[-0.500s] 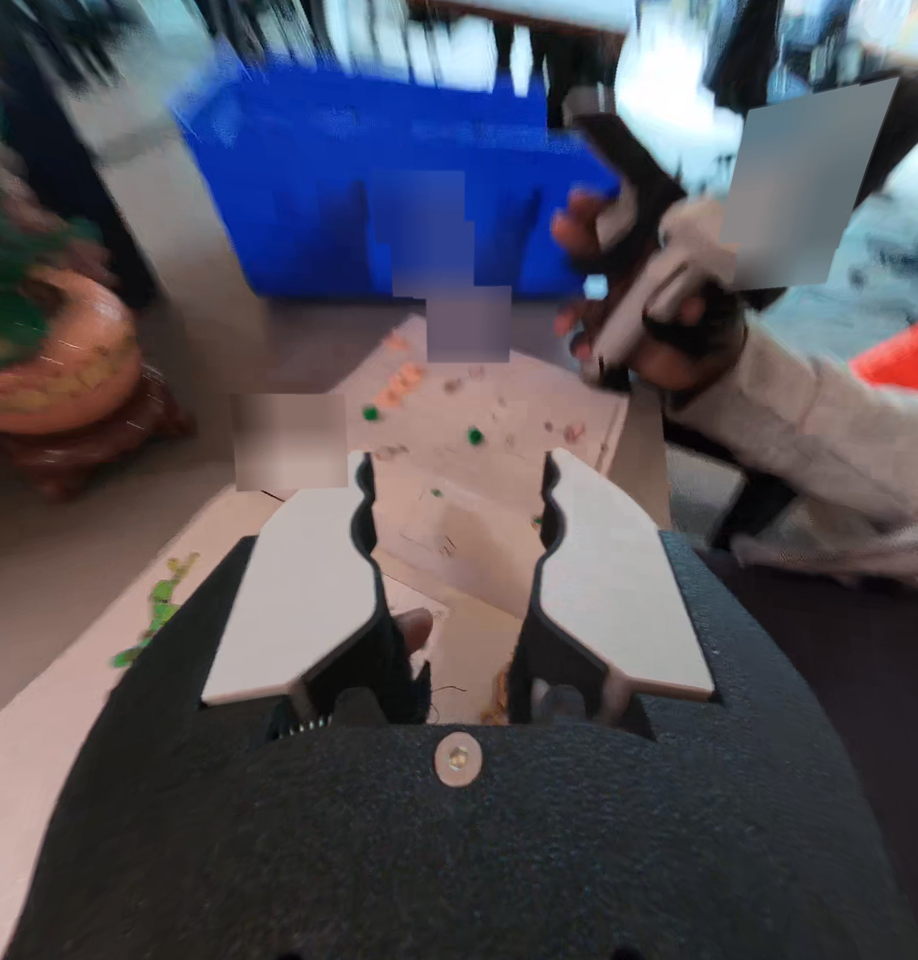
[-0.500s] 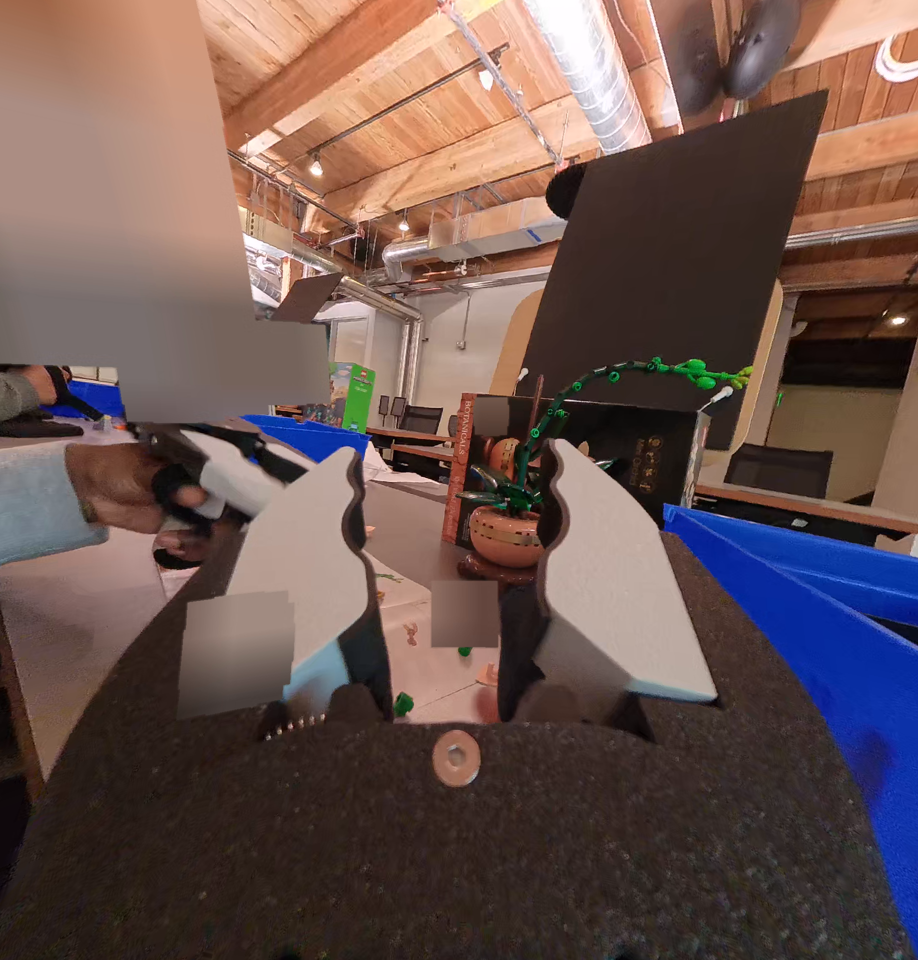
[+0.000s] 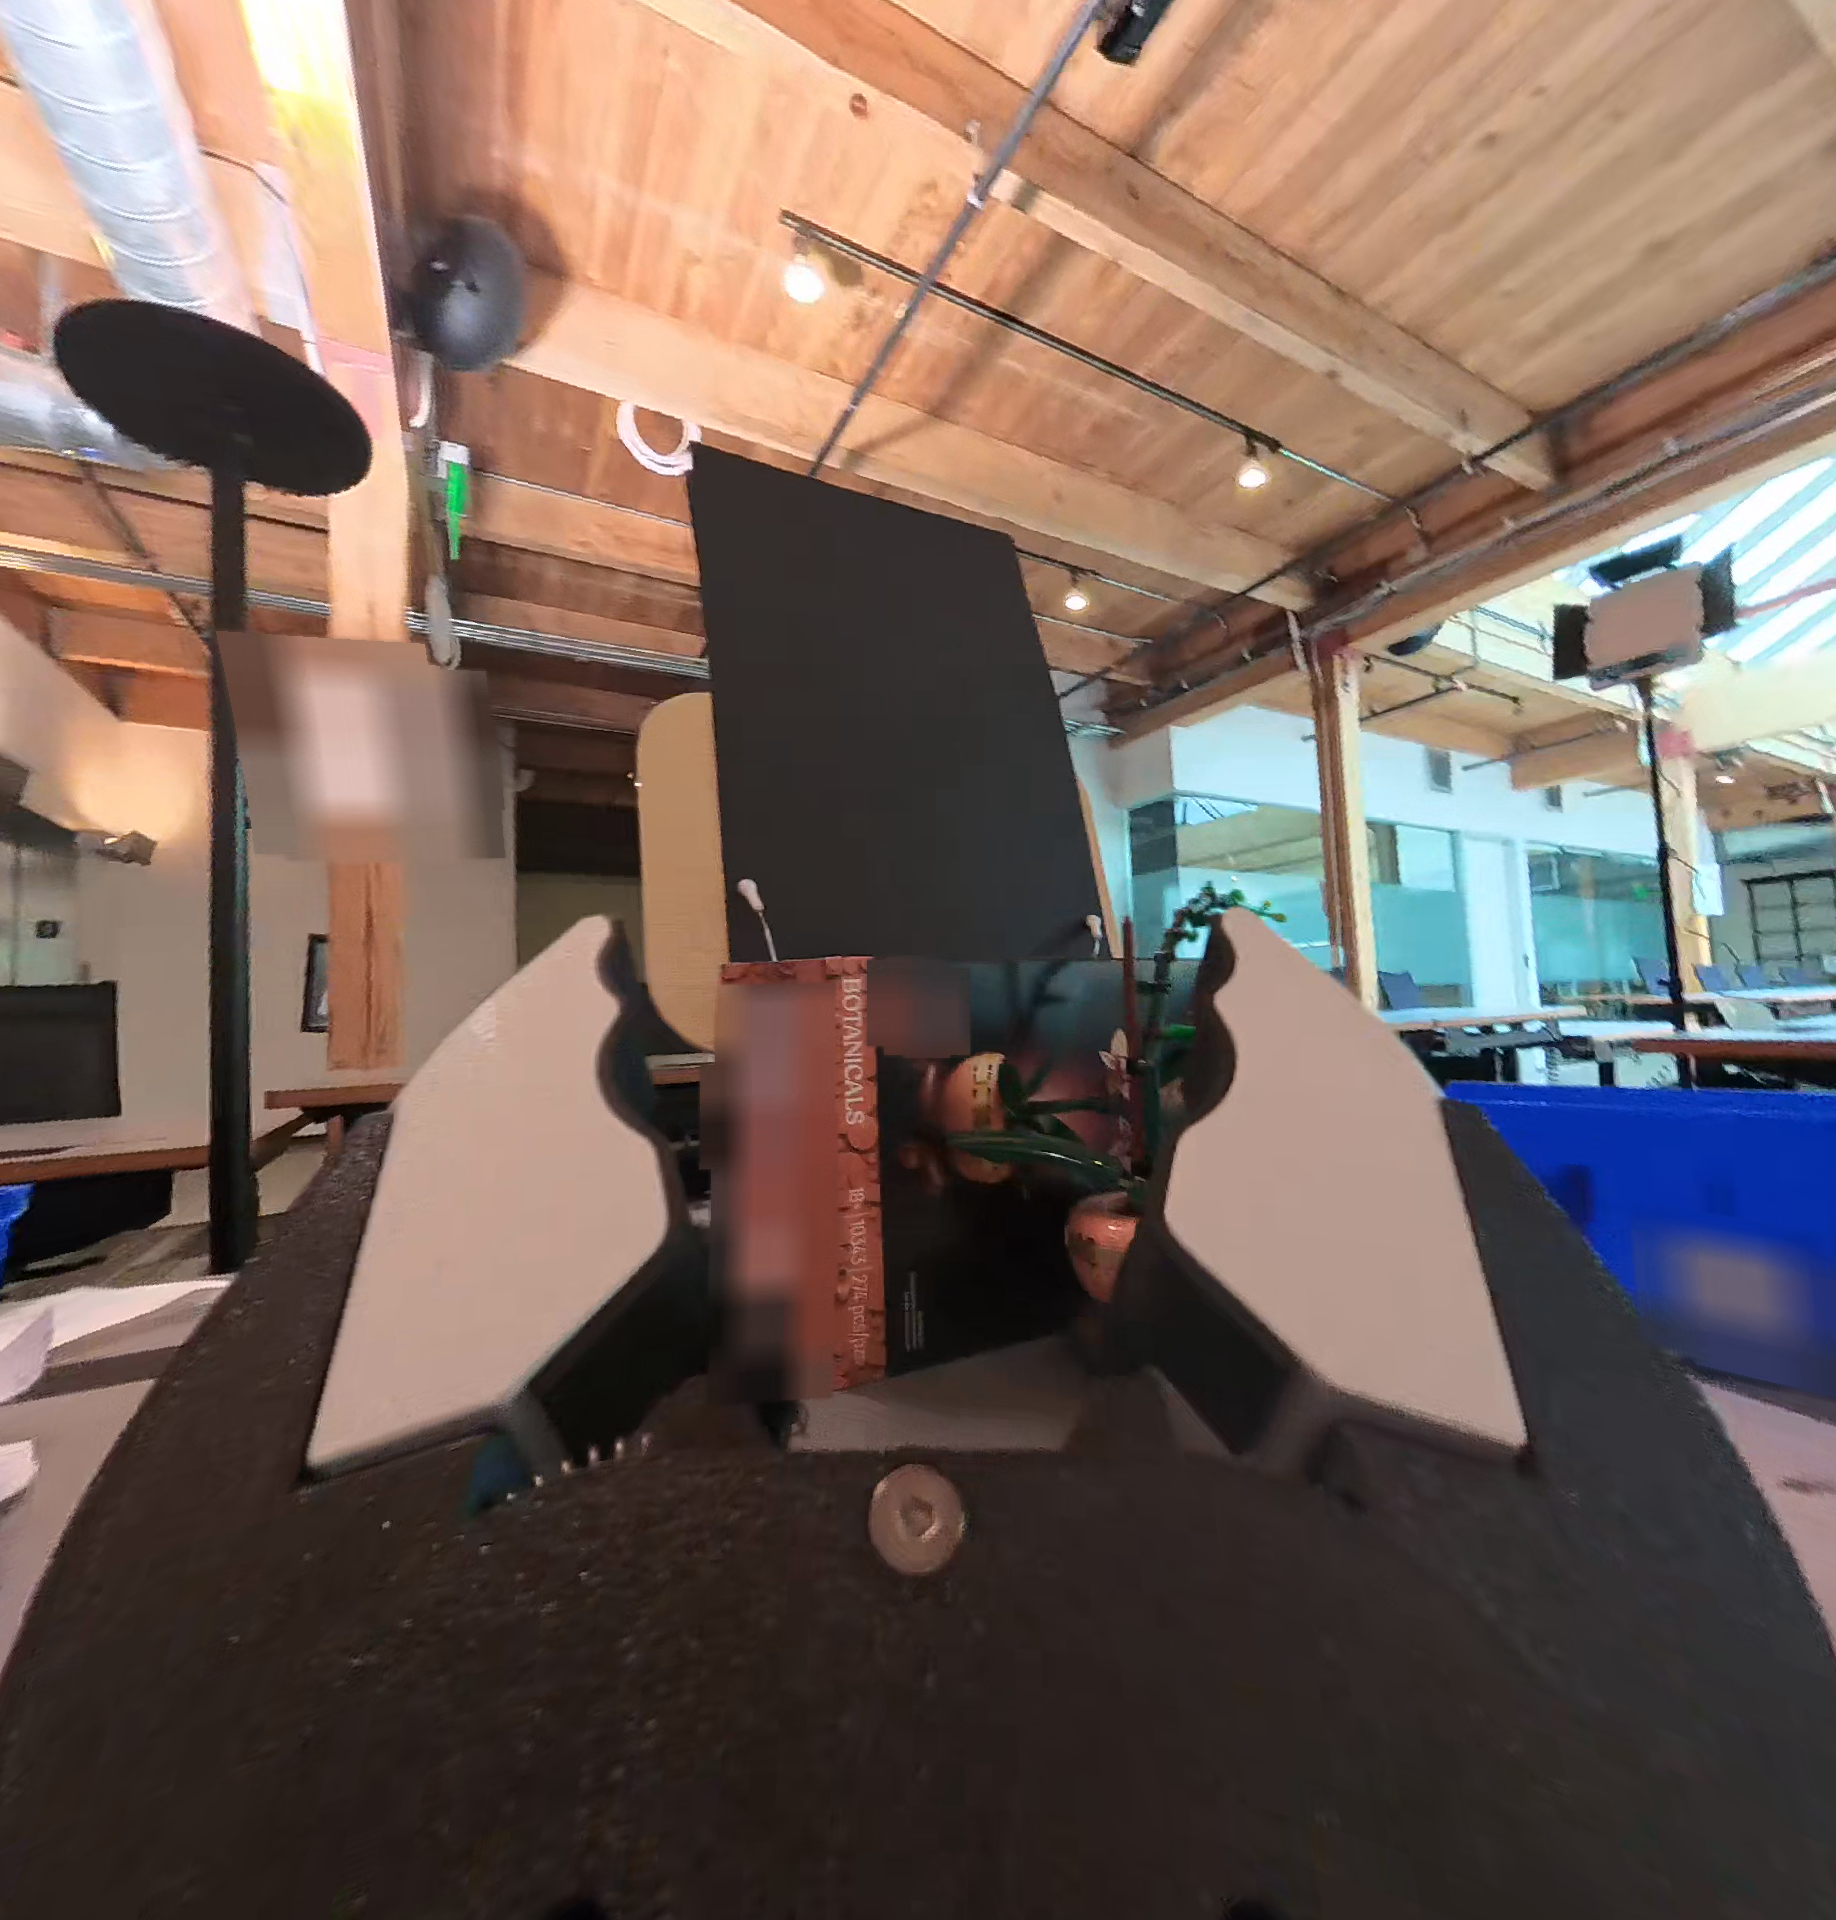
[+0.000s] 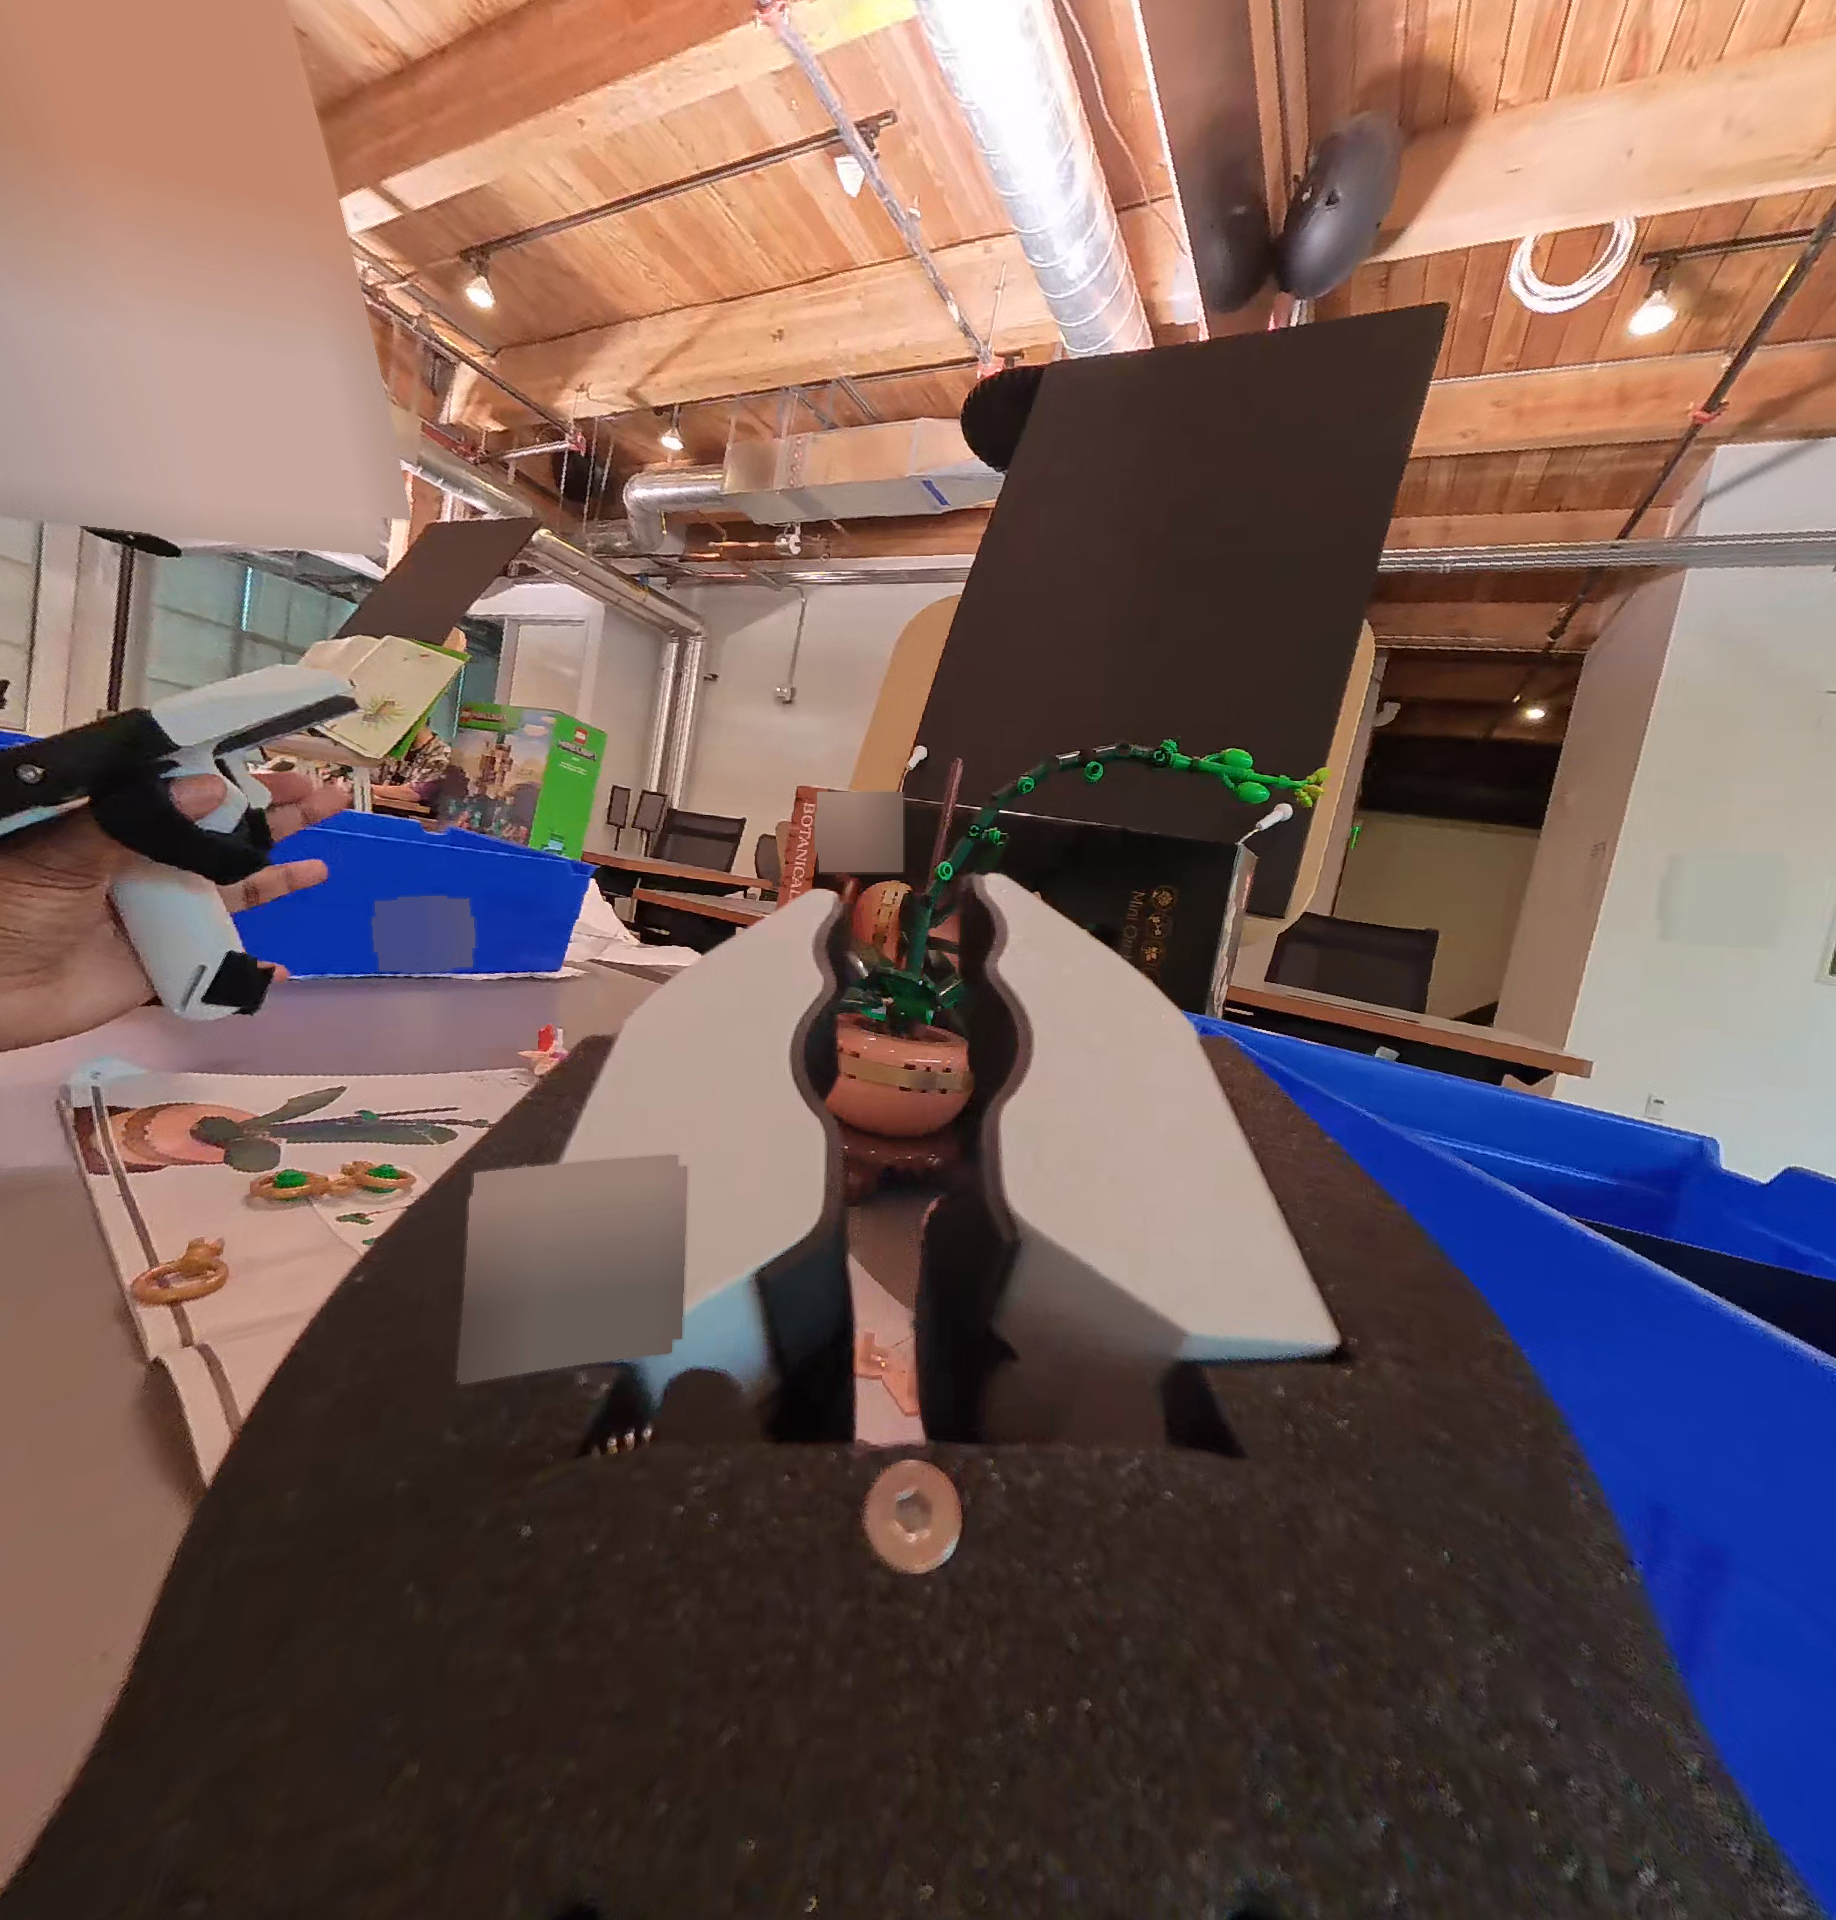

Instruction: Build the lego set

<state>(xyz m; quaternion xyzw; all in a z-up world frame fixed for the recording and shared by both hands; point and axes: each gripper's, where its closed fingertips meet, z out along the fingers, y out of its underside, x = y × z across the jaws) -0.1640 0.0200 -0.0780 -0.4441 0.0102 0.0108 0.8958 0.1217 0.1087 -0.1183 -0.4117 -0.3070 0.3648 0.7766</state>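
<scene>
The lego plant, a tan pot (image 4: 898, 1081) with a green arching stem (image 4: 1101, 769), stands on the table ahead of my right gripper (image 4: 903, 899). The right jaws are nearly closed, with a narrow gap, nothing between them and the pot showing beyond it. Small tan ring pieces with green studs (image 4: 332, 1179) lie on the instruction sheet (image 4: 166, 1195) to the left. My left gripper (image 3: 912, 935) is wide open and empty, pointing level at the lego box (image 3: 924, 1174). The pot (image 3: 1101, 1242) peeks out beside its right finger. A hand holds the left gripper (image 4: 197, 748) at the far left.
A blue bin (image 4: 1620, 1299) sits close on the right, also showing in the left wrist view (image 3: 1672, 1226). Another blue bin (image 4: 426, 904) stands at back left. A black board (image 4: 1184, 582) leans behind the box. Small pink pieces (image 4: 888, 1361) lie under the right gripper. The right tips stand about 20 centimeters off the tan pot (image 4: 898, 1081).
The left gripper has swung up from looking down at the table to looking level at the box, and opened wider. The right jaws have narrowed and moved closer to the pot.
</scene>
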